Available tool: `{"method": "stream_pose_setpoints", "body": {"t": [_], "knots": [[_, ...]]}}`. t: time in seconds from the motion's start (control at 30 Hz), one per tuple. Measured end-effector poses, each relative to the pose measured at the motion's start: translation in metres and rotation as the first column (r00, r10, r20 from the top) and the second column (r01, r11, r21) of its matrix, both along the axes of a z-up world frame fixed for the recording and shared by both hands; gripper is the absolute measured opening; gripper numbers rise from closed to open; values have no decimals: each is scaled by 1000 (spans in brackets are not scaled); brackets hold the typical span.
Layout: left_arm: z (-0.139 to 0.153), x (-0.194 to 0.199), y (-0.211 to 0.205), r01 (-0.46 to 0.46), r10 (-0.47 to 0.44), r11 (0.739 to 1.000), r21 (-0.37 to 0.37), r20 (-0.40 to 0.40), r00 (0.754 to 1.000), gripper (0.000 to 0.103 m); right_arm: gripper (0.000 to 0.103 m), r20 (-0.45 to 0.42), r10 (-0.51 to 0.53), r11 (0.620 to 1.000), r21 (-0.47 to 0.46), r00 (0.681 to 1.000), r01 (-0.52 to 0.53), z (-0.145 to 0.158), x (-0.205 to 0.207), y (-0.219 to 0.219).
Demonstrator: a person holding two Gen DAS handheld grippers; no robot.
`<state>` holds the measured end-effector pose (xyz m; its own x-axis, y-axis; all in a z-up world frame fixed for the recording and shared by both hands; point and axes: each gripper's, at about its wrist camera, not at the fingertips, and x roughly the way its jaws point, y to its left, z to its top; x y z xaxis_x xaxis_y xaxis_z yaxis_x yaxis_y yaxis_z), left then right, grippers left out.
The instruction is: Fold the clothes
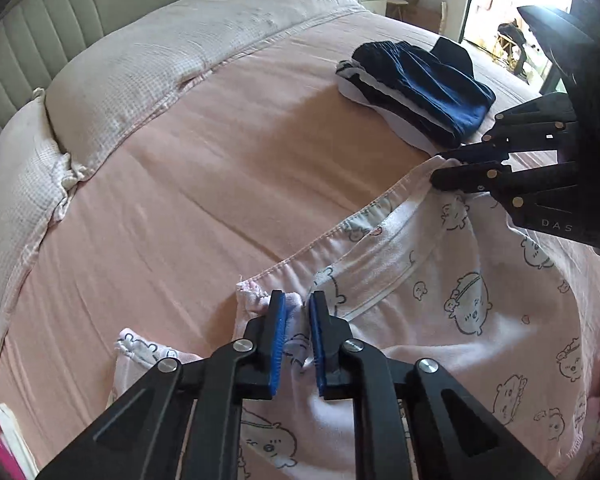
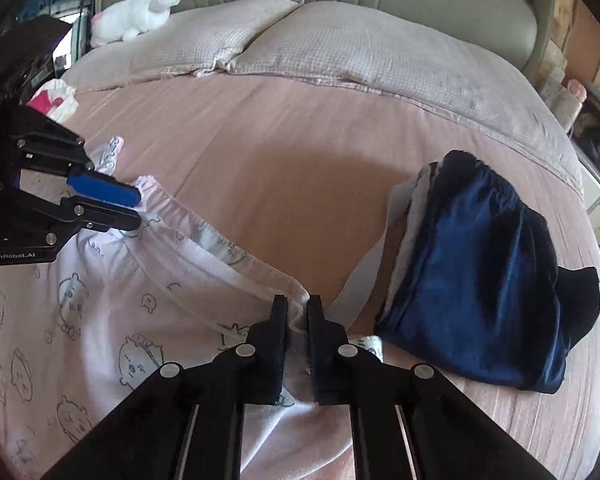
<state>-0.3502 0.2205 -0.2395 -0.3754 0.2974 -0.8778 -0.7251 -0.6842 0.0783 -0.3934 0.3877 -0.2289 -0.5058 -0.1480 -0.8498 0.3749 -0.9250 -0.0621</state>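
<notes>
Both tools are down on the bed [image 2: 284,152] now, each pinching one end of the same top edge of the pale pink printed garment [image 1: 440,320]. The left tool [image 1: 298,312] has its blue pads nearly closed, with a bunch of the cloth's corner squeezed between them. The right tool [image 2: 298,312] is closed down the same way on the opposite corner, a fold of fabric caught in the narrow gap. Held like this, the edge runs in a fairly straight line between the two grips. That looks deliberate: two corners in hand means the cloth can be lifted and laid over evenly without it twisting.

The garment lies spread on the near part of the bed, its body trailing back toward the person. Beside it, just off the right tool, sits a stack of folded clothes [image 2: 480,280], dark blue on top with lighter layers showing at the edge. My guess is it is parked there so finished pieces stay out of the working area, yet close enough to add to.

Counting up: two tools, one garment in hand, one folded stack. Two pillows [image 2: 300,44] sit at the headboard. One white soft toy [image 2: 132,16] rests in the far corner, and one pink-and-white item [image 2: 56,100] lies at the bed's edge, too small to identify.
</notes>
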Motion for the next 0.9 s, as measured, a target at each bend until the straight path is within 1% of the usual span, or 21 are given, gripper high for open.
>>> {"method": "stream_pose_setpoints", "body": {"t": [0.07, 0.17, 0.27, 0.3, 0.33, 0.37, 0.4, 0.43, 0.47, 0.5, 0.53, 0.57, 0.6, 0.63, 0.67, 0.73, 0.77, 0.8, 0.83, 0.87, 0.9], "knots": [[7, -1, -9, -28, 29, 999, 44, -16, 999, 7, 7, -1, -25, 998, -62, 1000, 24, 8, -1, 8], [10, -9, -14, -62, 63, 996, 65, -13, 998, 6, 7, -10, -54, 990, -132, 998, 52, 15, 2, 21], [10, -14, -5, -25, 24, 997, 67, 12, 1000, 6, 7, -10, -71, 992, -108, 997, 70, 9, 3, 24], [9, -15, -1, -8, 6, 998, 67, 21, 1000, 7, 13, -3, -71, 993, -90, 997, 70, 5, 3, 23], [10, -15, 1, 9, -11, 998, 67, 33, 999, 7, 15, 12, -65, 995, -75, 998, 66, 2, 3, 23], [10, -12, 2, 26, -28, 998, 52, 39, 999, 10, 23, 39, -51, 996, -72, 998, 53, -1, 3, 23], [8, -9, 1, 43, -44, 999, 22, 38, 998, 18, 36, 59, -33, 996, -83, 998, 37, -1, 5, 24], [6, -6, 1, 60, -60, 998, -10, 34, 998, 25, 41, 48, -25, 995, -90, 999, 30, 1, 7, 26], [3, -3, -1, 76, -75, 996, -43, 29, 997, 41, 45, 33, -21, 995, -94, 999, 24, 4, 10, 28], [-1, -1, -2, 91, -89, 994, -64, 31, 996, 53, 45, 3, -27, 996, -84, 1000, 27, 8, 12, 30], [-4, 2, -3, 104, -101, 992, -72, 40, 994, 54, 46, -15, -32, 997, -76, 999, 31, 12, 13, 31], [-8, 4, -3, 111, -108, 990, -85, 36, 993, 54, 51, -21, -26, 997, -73, 999, 24, 14, 14, 30], [-12, 6, -2, 113, -111, 988, -104, 18, 994, 53, 59, -18, -11, 997, -71, 1000, 10, 14, 15, 28], [-15, 7, -1, 107, -106, 988, -108, 7, 994, 47, 60, -8, 6, 998, -63, 1000, -7, 10, 16, 25], [-16, 6, 1, 94, -94, 991, -98, 4, 996, 31, 60, 8, 17, 999, -34, 1000, -16, 2, 16, 20], [-16, 5, 2, 68, -68, 995, -75, -1, 998, 17, 55, 40, 36, 999, 22, 999, -37, -15, 17, 11], [-13, 4, 2, 53, -53, 997, -57, -5, 999, 9, 27, 52, 38, 998, 45, 998, -40, -23, 18, 8], [-10, 3, 1, 39, -39, 998, -39, -13, 999, 8, 23, 50, 17, 998, 52, 999, -20, -27, 17, 8], [-8, 3, 1, 29, -29, 999, -30, -24, 999, 7, 22, 45, -1, 998, 56, 999, -1, -29, 16, 8], [-6, 3, 2, 22, -23, 999, -27, -37, 999, 6, 14, 29, -13, 999, 50, 999, 12, -24, 15, 8], [-3, 4, 3, 15, -17, 1000, -24, -51, 999, 6, 11, 4, -17, 999, 49, 1000, 17, -17, 15, 5]]}}
